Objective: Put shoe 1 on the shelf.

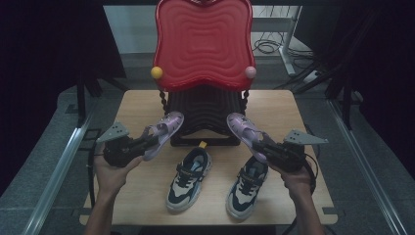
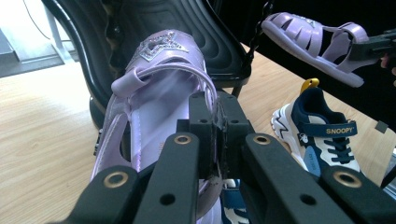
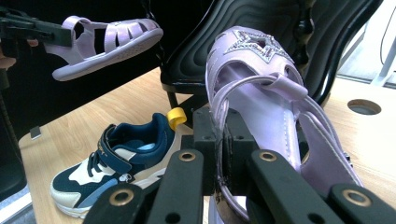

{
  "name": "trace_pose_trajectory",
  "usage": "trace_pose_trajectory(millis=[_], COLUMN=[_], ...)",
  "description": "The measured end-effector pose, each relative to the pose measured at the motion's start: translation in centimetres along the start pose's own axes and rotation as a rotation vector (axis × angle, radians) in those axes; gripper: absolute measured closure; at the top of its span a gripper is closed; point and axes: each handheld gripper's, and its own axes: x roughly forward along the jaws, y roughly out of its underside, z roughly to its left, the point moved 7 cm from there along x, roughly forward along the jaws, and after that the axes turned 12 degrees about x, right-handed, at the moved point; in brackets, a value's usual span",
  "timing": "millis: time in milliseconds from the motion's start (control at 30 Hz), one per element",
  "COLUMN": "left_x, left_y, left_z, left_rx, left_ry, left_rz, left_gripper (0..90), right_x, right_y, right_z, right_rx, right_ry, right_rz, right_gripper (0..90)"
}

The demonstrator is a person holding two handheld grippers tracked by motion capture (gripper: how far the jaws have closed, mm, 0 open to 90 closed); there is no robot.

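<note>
Two purple sandals with a glittery star on the toe are held above the wooden table. My left gripper is shut on the heel strap of the left sandal, toe pointing at the shoe rack. In the left gripper view the jaws pinch that sandal's strap. My right gripper is shut on the heel of the right sandal. The right gripper view has its jaws closed on the sandal's strap.
A rack with a red wavy top tier and a black lower tier stands at the table's far edge. A pair of navy and cream sneakers lies on the table between my hands.
</note>
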Motion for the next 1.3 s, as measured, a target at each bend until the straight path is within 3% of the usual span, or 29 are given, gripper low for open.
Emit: trace_pose_trajectory(millis=[700, 1133, 1300], left_x=[2.0, 3.4, 4.0], left_y=[-1.2, -2.0, -2.4], left_z=[-0.4, -0.7, -0.3], left_rx=[0.006, 0.019, 0.023], left_ry=[0.003, 0.017, 0.004], left_rz=[-0.047, -0.043, -0.051], left_gripper=[86.8, 86.8, 86.7], right_x=[2.0, 3.4, 4.0], right_y=[-0.4, -0.7, -1.1], right_z=[0.9, 1.4, 1.5], right_rx=[0.014, 0.017, 0.023], right_ry=[-0.018, -0.022, -0.016], right_rz=[-0.014, -0.017, -0.027], right_gripper=[86.7, 86.6, 86.6])
